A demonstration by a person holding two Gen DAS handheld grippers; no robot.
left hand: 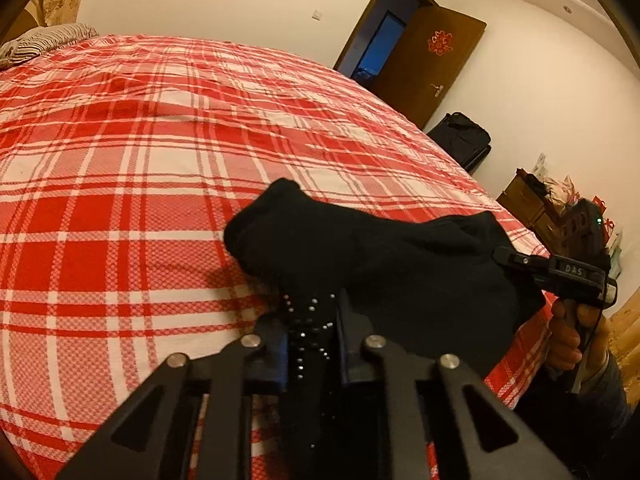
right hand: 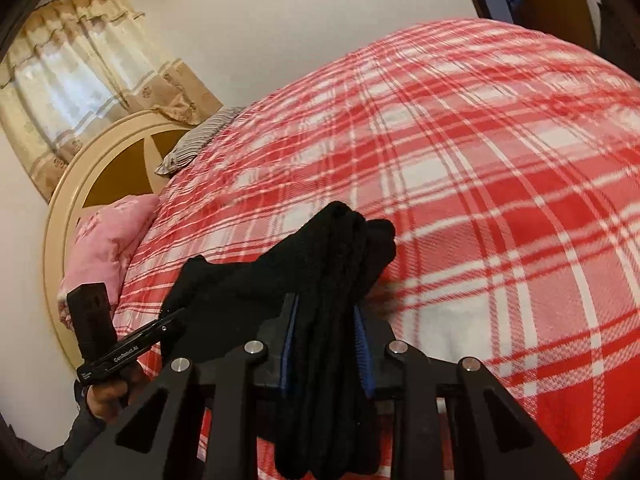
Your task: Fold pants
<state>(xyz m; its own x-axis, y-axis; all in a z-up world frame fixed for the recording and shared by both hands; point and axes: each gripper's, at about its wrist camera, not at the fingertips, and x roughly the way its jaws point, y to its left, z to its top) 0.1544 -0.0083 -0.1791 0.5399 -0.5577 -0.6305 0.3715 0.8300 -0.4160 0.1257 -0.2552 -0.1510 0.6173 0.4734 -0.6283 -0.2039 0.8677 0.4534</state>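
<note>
The black pants [left hand: 380, 264] hang bunched between my two grippers above the red plaid bed [left hand: 160, 160]. My left gripper [left hand: 312, 320] is shut on a studded part of the pants. My right gripper [left hand: 505, 257] shows at the right of the left wrist view, shut on the other end of the cloth. In the right wrist view my right gripper [right hand: 326, 320] is shut on a thick bundle of the pants [right hand: 336, 264], which droops below the fingers. My left gripper [right hand: 170, 322] shows at the lower left, held in a hand and gripping the cloth.
The bed [right hand: 480, 200] fills most of both views. A striped pillow [right hand: 196, 140] and a pink pillow [right hand: 104, 240] lie by the round headboard [right hand: 80, 184]. A brown door [left hand: 424, 64], a black suitcase [left hand: 460, 136] and a cluttered cabinet [left hand: 536, 200] stand beyond the bed's edge.
</note>
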